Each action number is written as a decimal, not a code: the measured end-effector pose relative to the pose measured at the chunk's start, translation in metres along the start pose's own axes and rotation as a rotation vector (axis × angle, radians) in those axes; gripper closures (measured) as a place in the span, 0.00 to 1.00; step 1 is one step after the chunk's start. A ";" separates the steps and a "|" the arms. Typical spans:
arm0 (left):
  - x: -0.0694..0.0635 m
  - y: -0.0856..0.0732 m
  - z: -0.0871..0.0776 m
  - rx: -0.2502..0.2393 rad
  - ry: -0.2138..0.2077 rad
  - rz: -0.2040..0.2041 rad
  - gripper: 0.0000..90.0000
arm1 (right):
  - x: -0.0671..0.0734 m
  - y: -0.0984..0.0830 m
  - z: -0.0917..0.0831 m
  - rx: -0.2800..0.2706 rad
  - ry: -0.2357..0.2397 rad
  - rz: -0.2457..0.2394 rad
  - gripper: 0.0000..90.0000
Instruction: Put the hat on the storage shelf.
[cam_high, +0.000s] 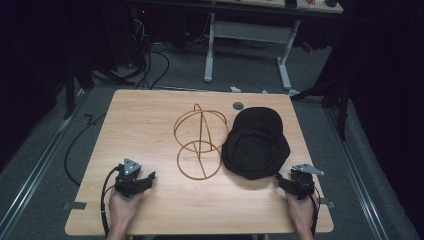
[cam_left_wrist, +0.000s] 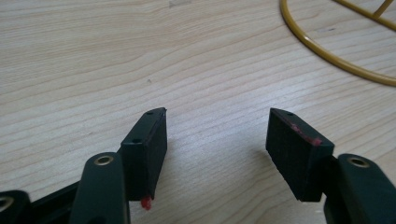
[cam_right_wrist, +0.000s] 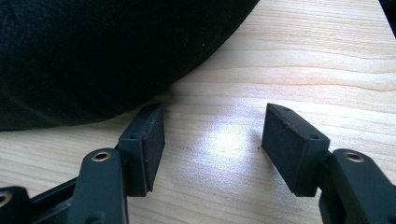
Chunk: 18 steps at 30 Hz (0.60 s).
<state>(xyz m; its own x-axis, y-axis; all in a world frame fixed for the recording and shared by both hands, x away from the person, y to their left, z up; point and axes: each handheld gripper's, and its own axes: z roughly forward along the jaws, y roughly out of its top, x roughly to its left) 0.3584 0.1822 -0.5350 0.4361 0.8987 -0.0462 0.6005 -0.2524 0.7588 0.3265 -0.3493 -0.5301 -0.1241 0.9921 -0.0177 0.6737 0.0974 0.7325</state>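
I have the left gripper (cam_high: 150, 176) resting low at the lower left of the high view, on the pale wooden table (cam_high: 145, 115), with my hand behind it at the bottom edge. In the left gripper view its two black jaws stand wide apart with bare wood grain between the pads (cam_left_wrist: 299, 154), and nothing is held. The yellow wire hat stand of hoops and a thin upright rod (cam_high: 199, 141) sits in the middle of the high view, up and to the right of that gripper and apart from it; part of its bottom hoop curves across the upper right corner of the left gripper view (cam_left_wrist: 327, 56).

The right gripper (cam_high: 281, 183) sits at the lower right of the high view, near the table's front edge. Its jaws are also spread wide over bare wood, gripping nothing. The black soft fabric cap (cam_high: 256, 142) lies flat on the table right of centre, just beside the wire stand, and I cannot tell whether the two touch. In the right gripper view the cap (cam_right_wrist: 93, 56) covers the upper left, and its rim comes down just beyond the tip of the jaw at the left of that view; I cannot tell whether they touch.

A small grey round disc (cam_high: 238, 105) lies on the table near its far edge, above the cap.
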 end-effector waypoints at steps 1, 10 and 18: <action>-0.001 0.001 -0.001 -0.011 -0.014 -0.007 0.43 | 0.000 0.000 0.000 0.000 0.000 0.000 0.44; -0.018 0.009 -0.002 -0.023 -0.067 0.040 0.44 | 0.000 0.000 0.000 0.000 0.000 0.000 0.44; -0.042 0.016 0.003 -0.014 -0.121 0.106 0.46 | 0.000 0.000 0.000 0.001 0.000 0.004 0.44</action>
<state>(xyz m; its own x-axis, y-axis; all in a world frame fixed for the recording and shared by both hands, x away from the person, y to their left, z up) 0.3514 0.1396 -0.5231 0.5744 0.8174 -0.0428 0.5376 -0.3374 0.7728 0.3265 -0.3494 -0.5299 -0.1218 0.9925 -0.0146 0.6752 0.0936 0.7316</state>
